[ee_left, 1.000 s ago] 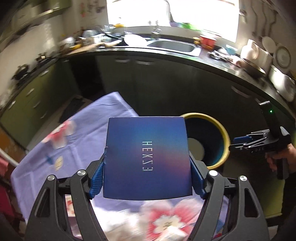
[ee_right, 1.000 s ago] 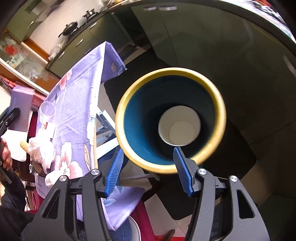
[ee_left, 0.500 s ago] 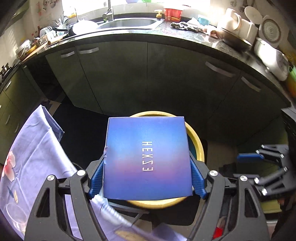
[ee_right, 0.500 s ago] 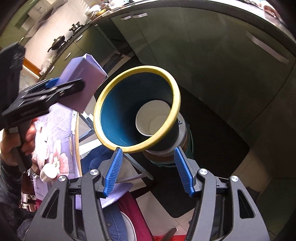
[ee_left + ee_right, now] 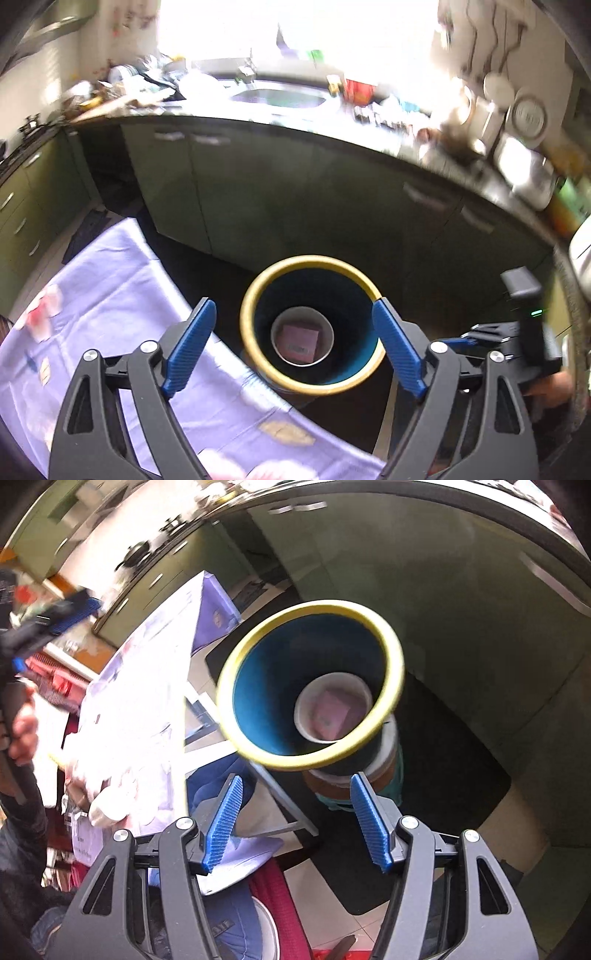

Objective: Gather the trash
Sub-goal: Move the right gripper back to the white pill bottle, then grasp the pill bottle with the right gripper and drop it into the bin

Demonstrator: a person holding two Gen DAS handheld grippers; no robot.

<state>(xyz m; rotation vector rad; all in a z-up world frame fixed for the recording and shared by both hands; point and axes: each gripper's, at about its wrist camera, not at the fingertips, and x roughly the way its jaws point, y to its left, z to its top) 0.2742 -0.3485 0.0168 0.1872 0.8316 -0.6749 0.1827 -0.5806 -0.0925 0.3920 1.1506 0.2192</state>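
No text can be read; the label on the box (image 5: 299,341) is too blurred.

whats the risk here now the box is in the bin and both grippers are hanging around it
1. The tall yellow-rimmed blue bin stands right beside the edge of the purple flowered tablecloth; the left gripper, its jaws opening and empty, could knock the rim and tip it.
2. The right gripper hangs open by the bin's base, so swinging either way may bump it.
3. The pinkish box covers much of the bin's white bottom; bulkier trash could pile up.
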